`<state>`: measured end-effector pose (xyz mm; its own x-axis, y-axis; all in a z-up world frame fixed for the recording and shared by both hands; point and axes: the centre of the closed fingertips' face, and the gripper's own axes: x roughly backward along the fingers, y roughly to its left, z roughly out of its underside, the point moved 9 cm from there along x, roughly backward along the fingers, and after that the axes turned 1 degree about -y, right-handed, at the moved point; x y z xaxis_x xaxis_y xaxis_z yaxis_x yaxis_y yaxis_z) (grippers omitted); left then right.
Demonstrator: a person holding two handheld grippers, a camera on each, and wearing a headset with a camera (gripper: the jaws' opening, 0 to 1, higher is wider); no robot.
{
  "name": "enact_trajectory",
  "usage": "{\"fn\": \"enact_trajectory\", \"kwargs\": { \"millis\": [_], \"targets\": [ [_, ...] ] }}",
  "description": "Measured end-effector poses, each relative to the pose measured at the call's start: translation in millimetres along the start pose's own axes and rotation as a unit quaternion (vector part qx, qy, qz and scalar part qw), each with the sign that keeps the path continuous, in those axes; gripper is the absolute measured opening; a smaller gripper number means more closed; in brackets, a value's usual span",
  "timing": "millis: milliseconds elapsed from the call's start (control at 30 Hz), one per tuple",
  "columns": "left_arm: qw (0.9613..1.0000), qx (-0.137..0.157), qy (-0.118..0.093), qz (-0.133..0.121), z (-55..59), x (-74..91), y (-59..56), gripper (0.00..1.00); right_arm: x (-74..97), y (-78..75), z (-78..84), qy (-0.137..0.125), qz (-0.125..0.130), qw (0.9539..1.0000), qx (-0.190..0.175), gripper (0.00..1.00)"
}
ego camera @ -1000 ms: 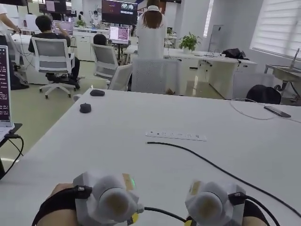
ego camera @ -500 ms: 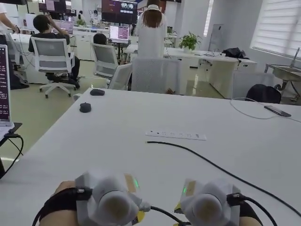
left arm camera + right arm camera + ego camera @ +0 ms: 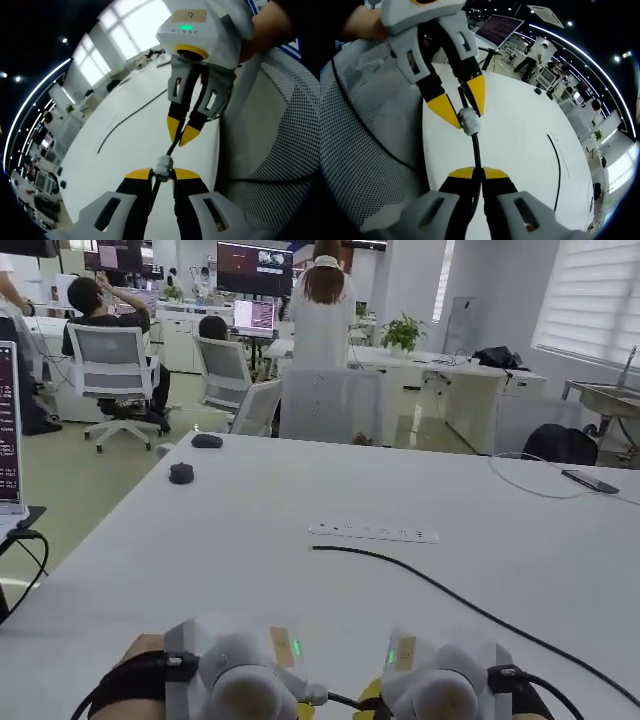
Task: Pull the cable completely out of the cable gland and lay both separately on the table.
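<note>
The cable (image 3: 476, 147) is black, and the gland (image 3: 468, 121) on it is white. The left gripper (image 3: 161, 174) and the right gripper (image 3: 477, 173) each have a white shell, black jaws with yellow tips and a small green light. The table (image 3: 250, 540) is plain white, and the chair (image 3: 280, 125) mesh is white with a fine pattern of dark dots.

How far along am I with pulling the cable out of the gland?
Done: both parts are gripped, the left gripper shut on the white cable gland and the right gripper shut on the black cable close beside it. In hand: the pull; the cable runs into the gland, not yet out. Left: draw it fully out, then lay both apart on the table.
</note>
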<state>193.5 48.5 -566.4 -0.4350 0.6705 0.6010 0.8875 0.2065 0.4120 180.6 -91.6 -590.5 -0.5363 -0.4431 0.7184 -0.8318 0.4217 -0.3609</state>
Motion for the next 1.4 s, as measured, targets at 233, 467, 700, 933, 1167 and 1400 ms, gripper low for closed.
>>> {"fn": "enact_trajectory", "kwargs": {
  "millis": [233, 467, 700, 933, 1167, 1400],
  "targets": [
    [0.9997, 0.014, 0.010, -0.018, 4.4, 2.3, 5.6, 0.16, -0.1, -7.0, 13.9, 0.044, 0.018, 0.9986, -0.025, 0.03],
    [0.9988, 0.031, 0.015, -0.035, 8.6, 5.4, 11.9, 0.16, 1.5, -12.6, 27.3, 0.086, 0.034, 0.9945, -0.049, 0.03],
    [0.9981, 0.037, 0.023, -0.045, 11.2, 5.8, 14.1, 0.16, 5.4, -18.9, 36.8, 0.109, 0.054, 0.9894, -0.079, 0.03],
    [0.9980, 0.035, 0.029, -0.043, 12.6, 5.2, 13.9, 0.16, 9.3, -21.5, 34.6, 0.098, 0.058, 0.9884, -0.101, 0.03],
    [0.9981, 0.038, 0.032, -0.036, 14.9, 4.3, 15.1, 0.16, 10.2, -52.0, 15.0, 0.049, 0.063, 0.9903, -0.113, 0.03],
    [0.9983, 0.034, 0.043, -0.018, 17.6, 0.7, 11.4, 0.17, -3.3, -111.7, -12.7, -0.033, 0.060, 0.9833, -0.169, 0.03]
  ]
}}
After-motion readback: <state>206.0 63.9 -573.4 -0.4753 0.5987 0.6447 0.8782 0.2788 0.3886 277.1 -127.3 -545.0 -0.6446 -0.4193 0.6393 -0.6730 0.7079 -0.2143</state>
